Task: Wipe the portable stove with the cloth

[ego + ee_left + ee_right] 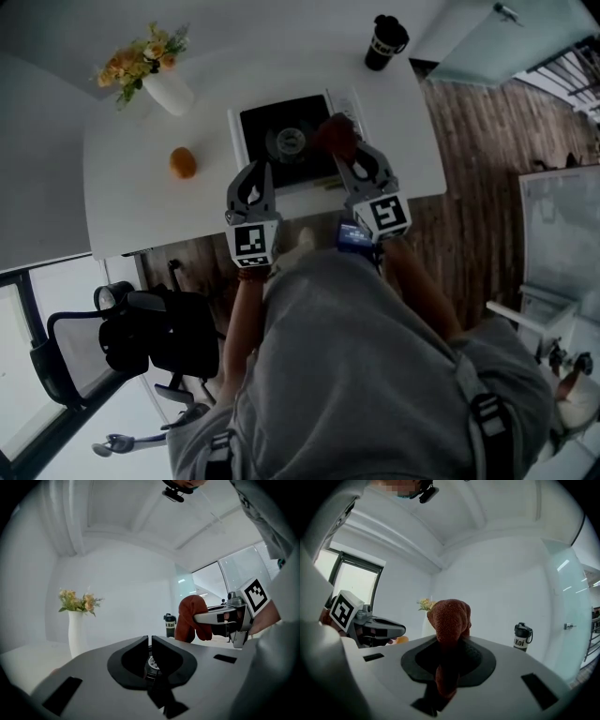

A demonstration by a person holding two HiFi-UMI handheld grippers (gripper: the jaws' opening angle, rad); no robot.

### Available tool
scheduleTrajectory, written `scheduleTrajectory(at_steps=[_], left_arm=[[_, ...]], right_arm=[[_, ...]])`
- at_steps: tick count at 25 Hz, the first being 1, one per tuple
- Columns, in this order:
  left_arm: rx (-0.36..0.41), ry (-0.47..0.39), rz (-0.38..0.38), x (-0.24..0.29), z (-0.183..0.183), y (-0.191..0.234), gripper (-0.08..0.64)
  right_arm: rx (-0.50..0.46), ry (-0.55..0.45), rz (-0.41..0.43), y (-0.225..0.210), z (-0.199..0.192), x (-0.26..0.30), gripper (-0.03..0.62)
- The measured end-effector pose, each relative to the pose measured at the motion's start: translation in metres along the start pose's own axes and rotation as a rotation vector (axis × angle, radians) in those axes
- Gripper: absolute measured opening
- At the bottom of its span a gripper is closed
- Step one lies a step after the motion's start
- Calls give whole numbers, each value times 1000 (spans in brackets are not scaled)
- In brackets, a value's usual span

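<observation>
Grey shirt (375,375) fills the near foreground of the head view, forearms reaching out past it.

Right hand-held gripper (343,157): jaws clamped on the cloth (335,133), a rust-red wad bunched past the tips, with a tail pinched down between the pads.

Left hand-held gripper (259,174): jaws drawn together to a thin slit, nothing in them.

Stove (281,117): ahead of and below both tools, on the near half of the table (131,206).
- Its long axis runs left to right, across the line both tools point along.
- The burner (286,142) sits ahead of the left tool, between the two.

Key relation: the cloth hangs over the stove's right end, so the right hand is the nearer one and the wiping hand. The black top stretches to its left. The left tool hovers at the stove's near left edge, placed to steady it. The cloth looks lifted off the top; contact cannot be settled.

Table: white, smooth.
- Orange (183,162) left of the left tool.
- Vase (167,91) of flowers further out to the left.
- Dark cup (384,42) beyond the right tool.

Room: plank floor (478,141) to the right, office chair (141,337) behind on the left.
</observation>
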State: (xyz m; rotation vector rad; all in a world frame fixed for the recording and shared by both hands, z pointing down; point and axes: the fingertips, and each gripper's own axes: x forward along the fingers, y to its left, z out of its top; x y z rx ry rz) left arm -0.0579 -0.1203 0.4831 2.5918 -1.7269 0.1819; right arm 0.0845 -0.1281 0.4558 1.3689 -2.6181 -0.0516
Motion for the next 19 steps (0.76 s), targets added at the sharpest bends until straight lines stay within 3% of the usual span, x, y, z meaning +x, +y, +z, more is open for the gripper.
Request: scheduleTrajectory(at_steps=[19], left_arm=[[0,16,0,-17,-13,-6,46]], right_arm=[[33,19,53,20,-14,0,75]])
